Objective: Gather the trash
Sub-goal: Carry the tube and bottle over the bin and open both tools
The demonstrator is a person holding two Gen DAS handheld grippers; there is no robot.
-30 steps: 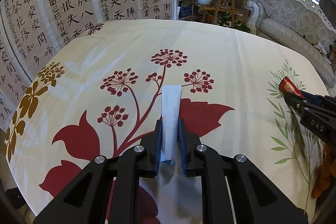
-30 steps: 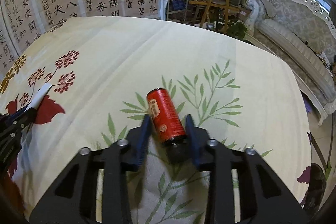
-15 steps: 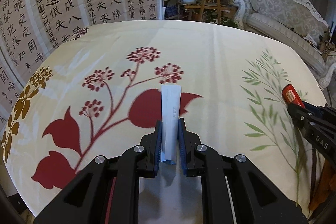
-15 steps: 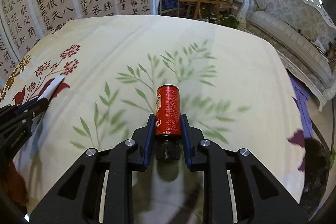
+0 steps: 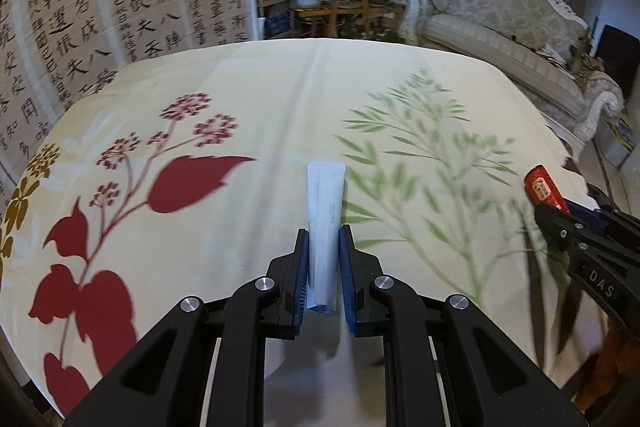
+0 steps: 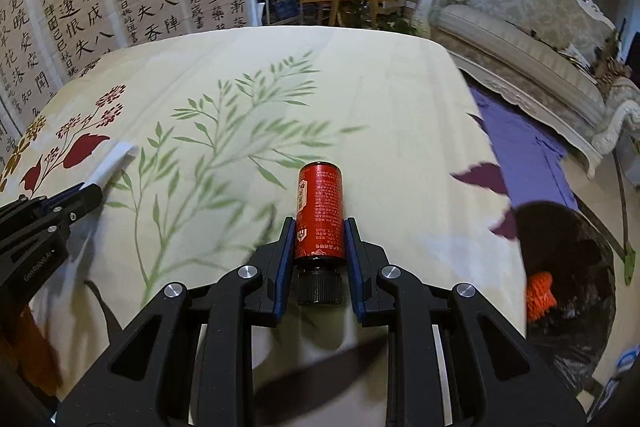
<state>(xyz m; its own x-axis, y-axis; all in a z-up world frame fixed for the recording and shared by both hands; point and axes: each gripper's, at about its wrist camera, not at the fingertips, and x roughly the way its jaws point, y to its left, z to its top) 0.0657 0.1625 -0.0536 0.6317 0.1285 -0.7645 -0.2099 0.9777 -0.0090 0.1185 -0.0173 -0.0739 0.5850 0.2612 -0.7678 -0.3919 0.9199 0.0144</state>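
Holding two pieces of trash above the floral-cloth tabletop (image 5: 280, 99): left tongs (image 5: 324, 263) clenched on a pale paper sachet (image 5: 325, 211); right tongs (image 6: 319, 247) clenched on a red bottle (image 6: 320, 211), cap toward the camera. Both picked up, neither binned; a dark bin bag (image 6: 572, 267) sits right of the tabletop. Calligraphy screen, potted plants, ornate sofa behind.

Red bottle (image 6: 320, 211) — between closed jaws
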